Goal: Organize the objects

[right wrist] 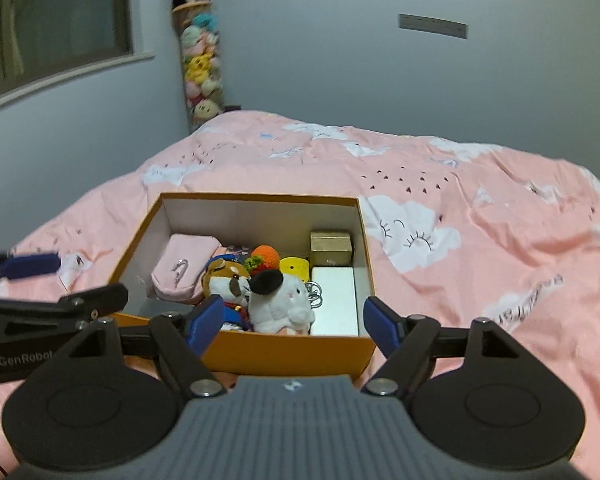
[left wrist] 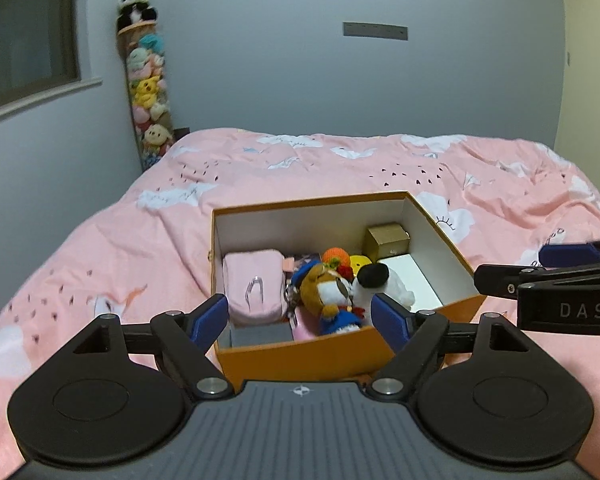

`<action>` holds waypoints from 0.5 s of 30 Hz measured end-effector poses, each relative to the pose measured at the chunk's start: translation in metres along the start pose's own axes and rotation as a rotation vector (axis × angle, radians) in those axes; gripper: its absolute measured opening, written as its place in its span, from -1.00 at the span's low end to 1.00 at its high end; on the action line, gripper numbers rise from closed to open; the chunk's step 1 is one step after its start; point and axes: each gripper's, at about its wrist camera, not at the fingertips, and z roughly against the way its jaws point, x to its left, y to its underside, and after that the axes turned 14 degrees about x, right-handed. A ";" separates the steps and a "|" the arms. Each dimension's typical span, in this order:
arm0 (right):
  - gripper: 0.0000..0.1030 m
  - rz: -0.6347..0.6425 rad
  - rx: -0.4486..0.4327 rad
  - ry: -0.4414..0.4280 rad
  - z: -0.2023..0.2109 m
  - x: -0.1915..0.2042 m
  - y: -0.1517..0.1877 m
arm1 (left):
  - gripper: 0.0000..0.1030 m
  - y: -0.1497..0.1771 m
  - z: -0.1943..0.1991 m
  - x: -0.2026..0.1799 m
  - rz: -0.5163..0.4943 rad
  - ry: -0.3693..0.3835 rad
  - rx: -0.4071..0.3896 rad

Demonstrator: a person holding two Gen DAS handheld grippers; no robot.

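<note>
Both my grippers hover over the near edge of the open orange cardboard box [left wrist: 340, 350] on the pink cloud-print duvet [left wrist: 300, 168]. Left gripper [left wrist: 302, 314]: jaws spread wide, empty. Right gripper [right wrist: 294, 320]: same. Inside the box: pink zip pouch [left wrist: 254, 286], white plush dog [right wrist: 280, 300], brown plush toy [left wrist: 328, 292], gold cube [left wrist: 387, 242], possibly a silver tin [right wrist: 336, 304].

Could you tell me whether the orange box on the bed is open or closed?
Open: the orange box has no lid on, so its white interior and contents show.
</note>
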 end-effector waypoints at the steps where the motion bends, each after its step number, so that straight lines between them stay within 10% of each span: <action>1: 0.52 -0.012 -0.008 0.001 0.002 0.000 0.004 | 0.81 0.004 0.001 0.001 0.010 0.004 0.000; 15: 0.58 0.005 0.002 0.049 -0.006 0.021 0.040 | 0.81 0.039 -0.012 0.010 0.038 -0.045 0.055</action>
